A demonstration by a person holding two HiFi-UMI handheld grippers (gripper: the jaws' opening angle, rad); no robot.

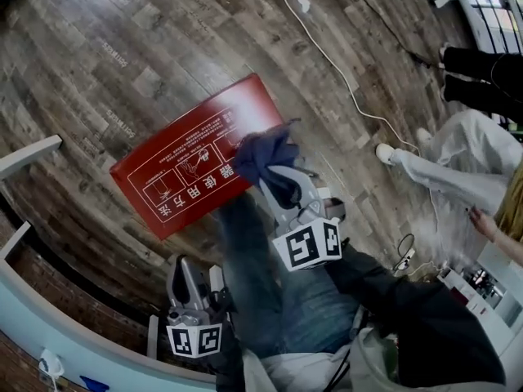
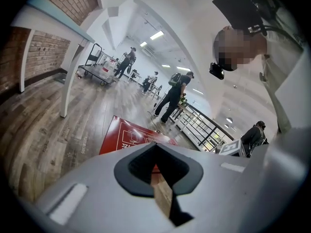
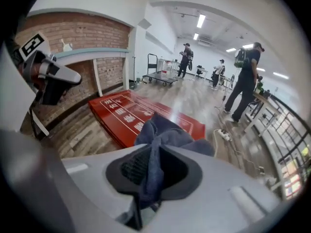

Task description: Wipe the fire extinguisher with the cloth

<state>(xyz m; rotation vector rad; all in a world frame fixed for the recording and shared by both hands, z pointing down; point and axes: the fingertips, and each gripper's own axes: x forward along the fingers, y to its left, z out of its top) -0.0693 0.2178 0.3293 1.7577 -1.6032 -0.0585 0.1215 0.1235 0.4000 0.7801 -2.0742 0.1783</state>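
Observation:
A flat red fire extinguisher box (image 1: pixel 184 166) with white printed instructions lies on the wooden floor. My right gripper (image 1: pixel 282 178) hangs over its right end, shut on a bunched dark blue cloth (image 1: pixel 265 158). In the right gripper view the cloth (image 3: pixel 163 135) fills the jaws and spills out in front of them, above the red box (image 3: pixel 121 113). My left gripper (image 1: pixel 189 280) is low at the near left beside my leg, well short of the box, with its jaws together and nothing in them. In the left gripper view the box (image 2: pixel 124 137) lies ahead on the floor.
A white cable (image 1: pixel 327 55) runs across the floor behind the box to a power strip (image 3: pixel 224 135). A person's legs (image 1: pixel 458 170) are at the right. A white table leg (image 1: pixel 29 158) and a brick wall (image 3: pixel 73 38) stand at the left. Several people and a trolley (image 3: pixel 160 76) are far off.

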